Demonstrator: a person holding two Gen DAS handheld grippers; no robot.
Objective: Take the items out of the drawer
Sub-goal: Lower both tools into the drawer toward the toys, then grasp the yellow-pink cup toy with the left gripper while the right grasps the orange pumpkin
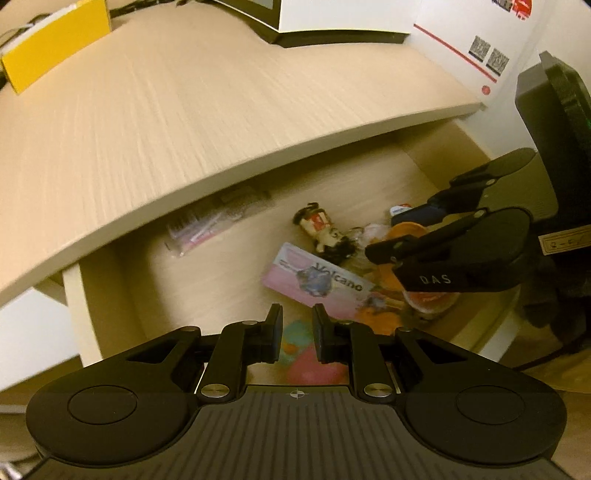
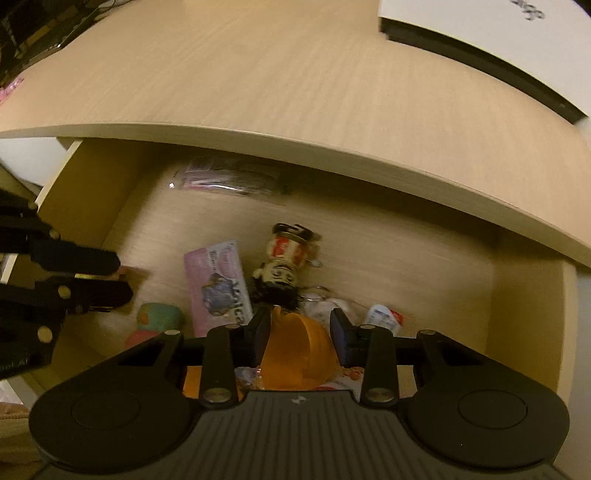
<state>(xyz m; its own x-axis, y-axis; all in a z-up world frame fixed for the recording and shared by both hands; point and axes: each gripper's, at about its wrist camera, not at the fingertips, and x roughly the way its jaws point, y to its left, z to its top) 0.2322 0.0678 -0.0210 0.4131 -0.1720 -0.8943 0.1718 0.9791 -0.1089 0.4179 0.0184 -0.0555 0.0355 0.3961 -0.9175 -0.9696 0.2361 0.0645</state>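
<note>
The drawer [image 2: 524,314] stands open under the desk top [image 2: 295,74]. On its floor lie a pink "Volcano" card [image 2: 218,288], a small doll keychain [image 2: 288,262], a green and pink toy [image 2: 159,317] and an orange cup-like thing [image 2: 299,350]. My right gripper [image 2: 301,332] points down into the drawer, its pads against both sides of the orange thing [image 1: 406,230]. My left gripper [image 1: 298,326] hangs over the toy [image 1: 303,343] near the card [image 1: 314,280], with a narrow gap and nothing between the pads. It also shows at the left of the right wrist view, left gripper [image 2: 123,277].
A clear packet of pens [image 2: 229,181] lies at the back of the drawer, half under the desk edge. A white and red item [image 2: 384,317] sits right of the orange thing. On the desk stand a yellow box [image 1: 55,40] and a white box [image 1: 332,18].
</note>
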